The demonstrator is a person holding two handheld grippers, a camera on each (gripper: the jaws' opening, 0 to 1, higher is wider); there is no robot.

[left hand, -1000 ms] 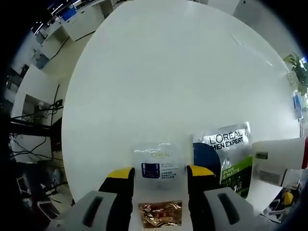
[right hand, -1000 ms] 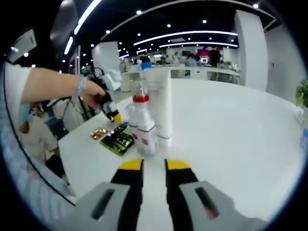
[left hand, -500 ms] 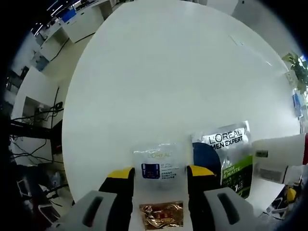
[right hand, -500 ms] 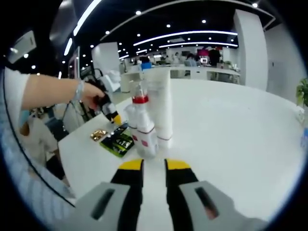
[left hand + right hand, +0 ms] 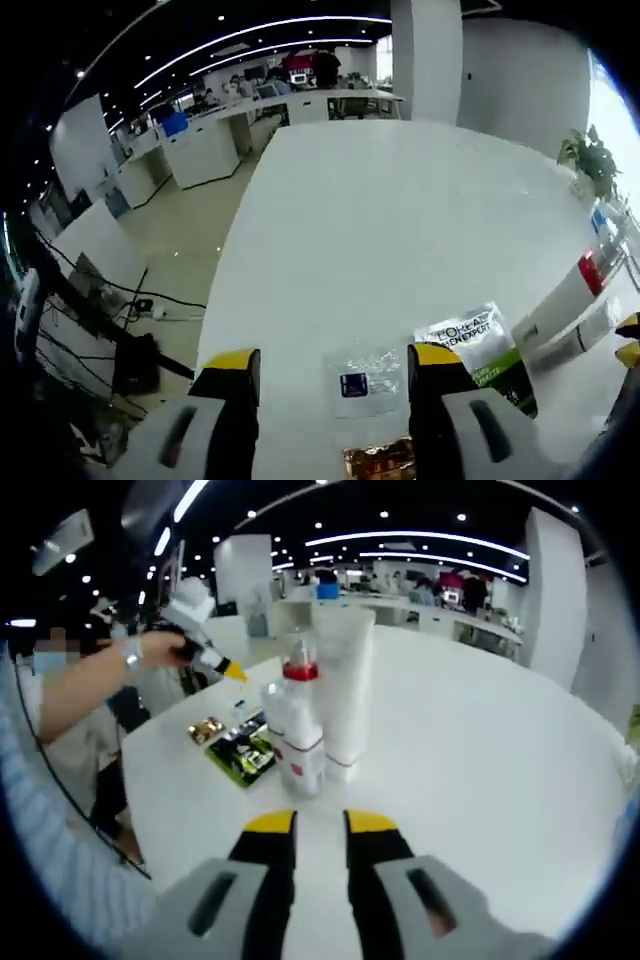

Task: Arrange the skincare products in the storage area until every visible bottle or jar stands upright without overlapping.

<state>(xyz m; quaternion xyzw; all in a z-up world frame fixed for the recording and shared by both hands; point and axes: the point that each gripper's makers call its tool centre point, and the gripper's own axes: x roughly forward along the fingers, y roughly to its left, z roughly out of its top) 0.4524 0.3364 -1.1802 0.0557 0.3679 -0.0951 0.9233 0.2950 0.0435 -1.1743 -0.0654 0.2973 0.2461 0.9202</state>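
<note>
- A round white table [image 5: 400, 220] is seen carrying all the products.
- A tall white tube [image 5: 345, 695] is stood upright on it, with a red-capped bottle [image 5: 300, 730] touching it at the front.
- A green and black sachet [image 5: 485, 345] is laid flat beside a clear sachet [image 5: 362, 378] and a gold packet [image 5: 380, 462].
- The left gripper [image 5: 330, 362] is held above the clear sachet, fingers wide apart.
- The right gripper [image 5: 320, 825] is pointed at the bottle, fingers nearly together, nothing held.
</note>
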